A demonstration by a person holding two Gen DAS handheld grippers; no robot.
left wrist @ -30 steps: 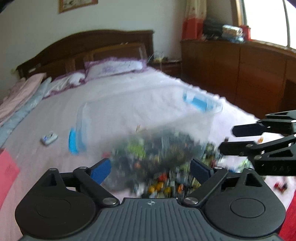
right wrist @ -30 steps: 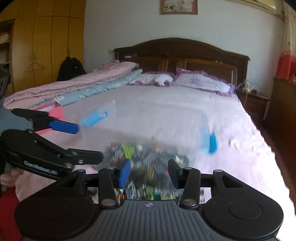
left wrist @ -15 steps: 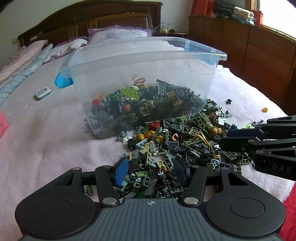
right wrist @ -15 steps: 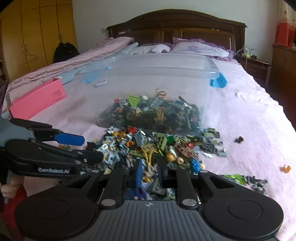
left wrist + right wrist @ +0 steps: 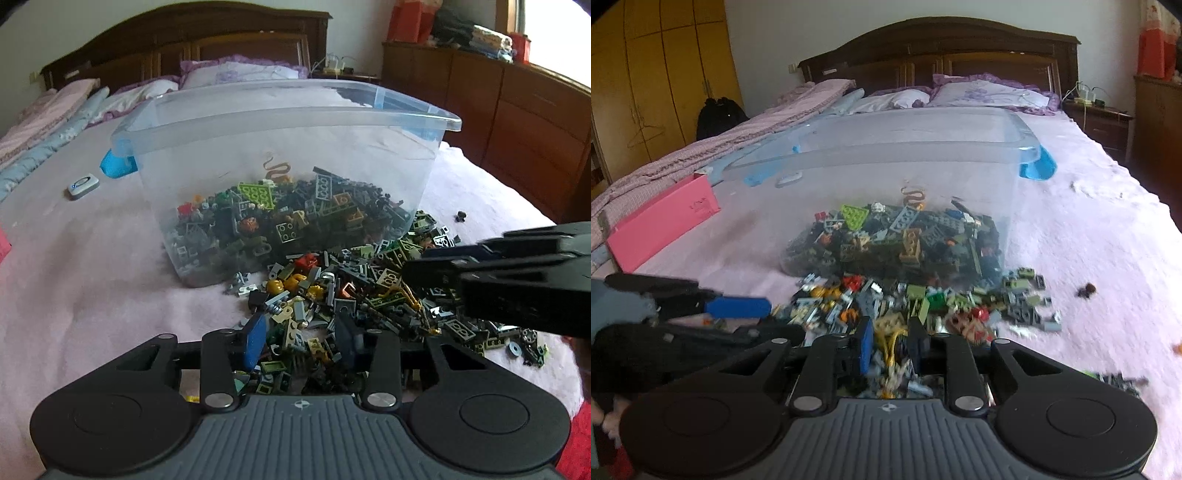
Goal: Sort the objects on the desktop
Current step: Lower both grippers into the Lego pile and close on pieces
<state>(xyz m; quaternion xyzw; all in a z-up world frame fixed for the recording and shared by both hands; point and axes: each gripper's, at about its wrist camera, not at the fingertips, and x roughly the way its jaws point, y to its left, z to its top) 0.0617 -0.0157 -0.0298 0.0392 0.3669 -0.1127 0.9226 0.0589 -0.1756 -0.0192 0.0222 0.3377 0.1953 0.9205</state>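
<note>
Bricks (image 5: 332, 295) lie spilled on the bed (image 5: 92, 295) near the clear bin (image 5: 288, 122), ready for sorting; left gripper (image 5: 301, 336) has been closing, right gripper (image 5: 890, 343) reopening slightly, both jaws part-open among pieces, gripping nothing evident.

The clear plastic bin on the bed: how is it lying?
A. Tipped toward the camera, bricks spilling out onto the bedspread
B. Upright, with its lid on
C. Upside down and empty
A: the clear plastic bin lies tipped, and the toy bricks run from inside it out onto the pink bedspread.
</note>
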